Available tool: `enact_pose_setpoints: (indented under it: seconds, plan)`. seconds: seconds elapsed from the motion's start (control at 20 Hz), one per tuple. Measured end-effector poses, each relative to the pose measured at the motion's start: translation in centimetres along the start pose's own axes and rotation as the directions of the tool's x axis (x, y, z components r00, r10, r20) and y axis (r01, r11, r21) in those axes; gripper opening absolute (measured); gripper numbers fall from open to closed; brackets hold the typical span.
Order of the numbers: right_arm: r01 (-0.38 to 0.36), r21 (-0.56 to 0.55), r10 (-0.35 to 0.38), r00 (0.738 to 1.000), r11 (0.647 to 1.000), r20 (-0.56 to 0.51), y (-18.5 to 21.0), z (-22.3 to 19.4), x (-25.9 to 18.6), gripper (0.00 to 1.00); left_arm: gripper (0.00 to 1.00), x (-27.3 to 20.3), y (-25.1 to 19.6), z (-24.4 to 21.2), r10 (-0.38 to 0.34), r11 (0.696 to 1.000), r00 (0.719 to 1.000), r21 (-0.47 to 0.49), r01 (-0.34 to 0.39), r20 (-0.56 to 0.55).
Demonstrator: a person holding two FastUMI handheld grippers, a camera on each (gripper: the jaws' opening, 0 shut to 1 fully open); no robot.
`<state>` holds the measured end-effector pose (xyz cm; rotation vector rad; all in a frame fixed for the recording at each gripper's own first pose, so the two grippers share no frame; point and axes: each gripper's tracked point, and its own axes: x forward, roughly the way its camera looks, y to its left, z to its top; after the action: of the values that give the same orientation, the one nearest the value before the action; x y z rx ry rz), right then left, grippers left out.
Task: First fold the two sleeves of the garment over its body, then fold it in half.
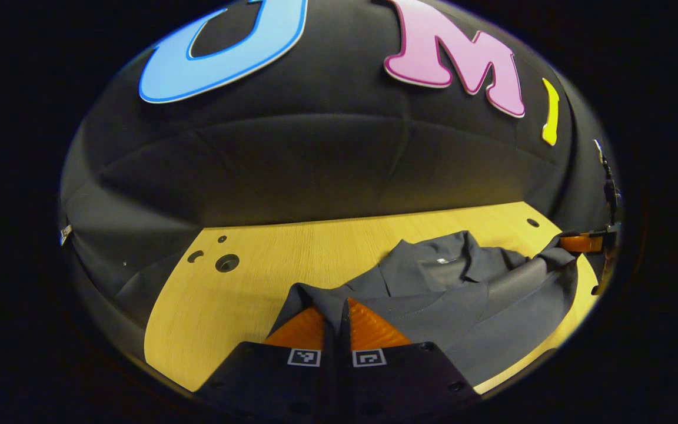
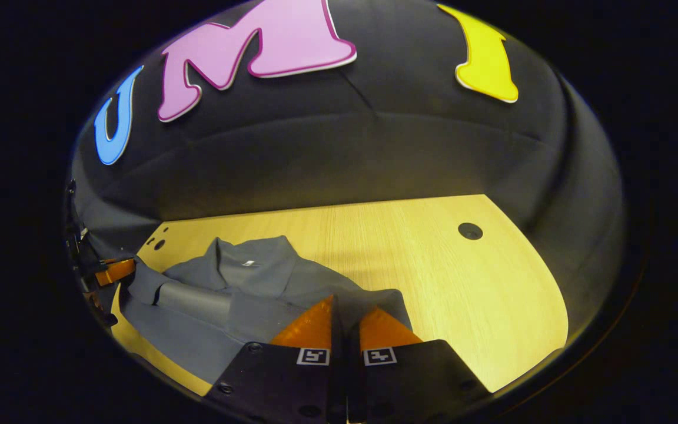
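1 garment (image 1: 451, 294), dark grey, collared, lying on the tabletop (image 1: 292, 259). 2 hand-held grippers in play.

Left gripper view: left hand-held gripper (image 1: 336, 321) with its 2 fingers drawn nearly together, a fold of the garment's near edge pinched between them. Collar sits further back. At the far right edge, the right hand-held gripper (image 1: 577, 242) meets another corner of the cloth, which is lifted toward it.

Right gripper view: left hand-held gripper (image 2: 116, 270) at the far left, touching the garment (image 2: 221, 294). Right hand-held gripper (image 2: 346, 323) narrow, cloth caught between the fingers.

Tabletop (image 2: 433, 265) is pale wood with several round holes, 1 of them dark (image 2: 469, 231) toward the right. Black cloth wall behind. No containers seen.
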<state>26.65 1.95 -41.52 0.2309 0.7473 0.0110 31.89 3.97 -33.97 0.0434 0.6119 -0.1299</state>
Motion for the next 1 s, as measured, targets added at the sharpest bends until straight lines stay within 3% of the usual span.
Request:
enact_pose_setpoints:
  seconds: [0.25,0.5,0.6,0.7,0.75,0.8,0.85,1.0]
  plan:
    - [0.023,-0.030,-0.025,0.997,0.999,-0.074,-0.5,-3.5,3.7,0.07,0.06,3.5,-0.3,-2.4,0.040,0.999,0.998,0.030,-0.039,-0.055]
    - [0.013,0.016,-0.011,0.995,1.000,-0.102,-1.0,-4.3,4.6,0.18,0.14,4.4,-0.1,-4.9,0.061,0.998,0.991,0.008,-0.060,-0.116]
    - [0.014,0.032,-0.010,0.993,0.999,-0.117,-1.2,-4.4,4.6,0.35,0.17,4.3,0.1,-5.4,0.065,0.998,0.989,-0.005,-0.067,-0.134]
    - [-0.004,0.054,0.011,0.993,0.999,-0.120,-1.1,-4.3,3.9,0.37,0.31,3.9,0.2,-5.3,0.059,0.998,0.990,-0.018,-0.062,-0.129]
    - [-0.011,0.058,0.017,0.993,0.998,-0.118,-1.1,-4.1,3.8,0.58,0.36,3.7,0.0,-5.2,0.058,0.998,0.990,-0.022,-0.061,-0.127]
    - [-0.014,0.059,0.021,0.993,0.998,-0.116,-1.1,-3.9,3.5,0.46,0.43,3.3,0.1,-5.2,0.055,0.998,0.990,-0.022,-0.059,-0.128]
    - [-0.020,0.066,0.027,0.993,0.998,-0.111,-0.9,-3.6,2.9,0.61,0.50,2.9,-0.1,-5.0,0.054,0.998,0.990,-0.018,-0.057,-0.132]
    - [-0.025,0.070,0.031,0.996,0.997,-0.084,-0.7,-2.2,1.2,0.77,0.66,1.5,-0.7,-4.5,0.033,0.999,0.992,-0.011,-0.034,-0.118]
